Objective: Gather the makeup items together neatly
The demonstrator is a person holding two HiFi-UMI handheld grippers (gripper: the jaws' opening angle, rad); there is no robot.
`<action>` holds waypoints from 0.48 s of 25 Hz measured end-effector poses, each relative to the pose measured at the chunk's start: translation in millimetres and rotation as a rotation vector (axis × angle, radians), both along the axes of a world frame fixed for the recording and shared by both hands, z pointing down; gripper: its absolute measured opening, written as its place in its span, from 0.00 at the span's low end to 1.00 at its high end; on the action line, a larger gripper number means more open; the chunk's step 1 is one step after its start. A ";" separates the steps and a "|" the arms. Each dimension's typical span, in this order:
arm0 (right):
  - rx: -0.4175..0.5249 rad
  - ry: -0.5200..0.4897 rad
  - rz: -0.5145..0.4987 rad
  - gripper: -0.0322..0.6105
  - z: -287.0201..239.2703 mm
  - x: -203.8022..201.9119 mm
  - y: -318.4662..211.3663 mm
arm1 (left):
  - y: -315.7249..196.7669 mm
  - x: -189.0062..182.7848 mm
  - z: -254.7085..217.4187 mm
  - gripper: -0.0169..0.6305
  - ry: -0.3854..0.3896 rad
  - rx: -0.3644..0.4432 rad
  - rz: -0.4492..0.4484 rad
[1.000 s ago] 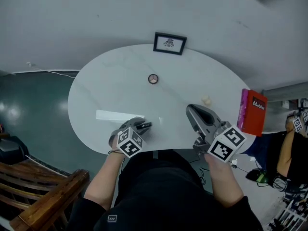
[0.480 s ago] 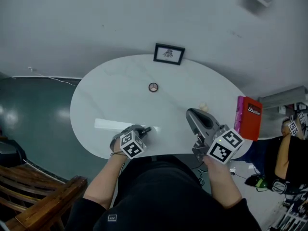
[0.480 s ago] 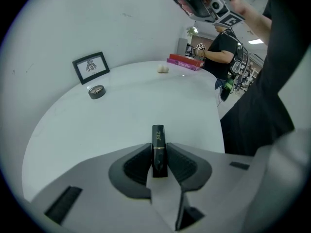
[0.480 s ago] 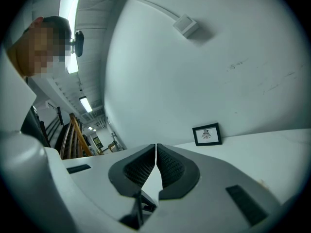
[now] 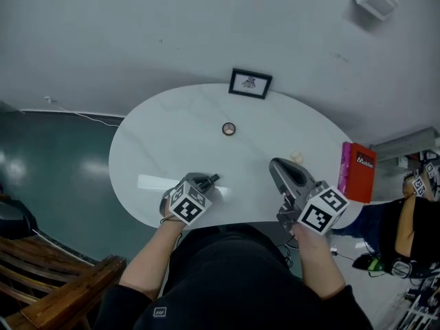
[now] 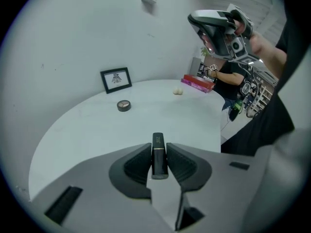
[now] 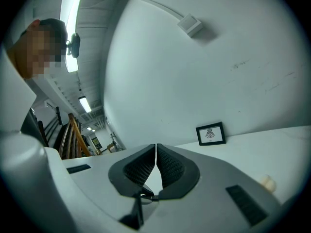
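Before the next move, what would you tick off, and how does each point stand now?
1. Lipstick between the left gripper's jaws: ok, they are closing on it.
2. Lipstick in line with the jaws: ok.
3. Right gripper shut and empty: ok.
4. Compact in plain sight as a gathering spot: ok.
5. Nothing on the table between lipstick and compact: ok.
6. Lipstick cap firmly on: cannot tell.
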State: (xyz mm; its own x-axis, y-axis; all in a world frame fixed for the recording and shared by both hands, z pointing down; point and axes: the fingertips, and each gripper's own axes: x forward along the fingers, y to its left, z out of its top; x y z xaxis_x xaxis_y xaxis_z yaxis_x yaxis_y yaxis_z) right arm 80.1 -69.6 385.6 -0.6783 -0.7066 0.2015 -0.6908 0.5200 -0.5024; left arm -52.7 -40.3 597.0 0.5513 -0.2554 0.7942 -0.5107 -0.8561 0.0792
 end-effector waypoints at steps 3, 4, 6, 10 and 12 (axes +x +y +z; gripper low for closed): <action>0.009 0.004 -0.003 0.11 -2.1 -16.3 -1.2 | -11.5 -15.9 -8.7 0.18 0.025 0.014 -0.040; 0.011 0.004 -0.004 0.11 -2.1 -21.8 -1.3 | -15.9 -21.7 -10.4 0.18 0.031 0.018 -0.055; 0.007 0.000 -0.009 0.11 -0.3 -32.5 -1.1 | -26.3 -33.0 -13.2 0.18 0.040 0.025 -0.086; -0.024 0.009 -0.050 0.11 9.0 -54.8 -0.3 | -49.2 -51.9 -19.7 0.18 0.054 0.040 -0.146; -0.039 0.009 -0.069 0.11 13.4 -61.9 -4.4 | -60.5 -60.4 -19.0 0.18 0.052 0.045 -0.180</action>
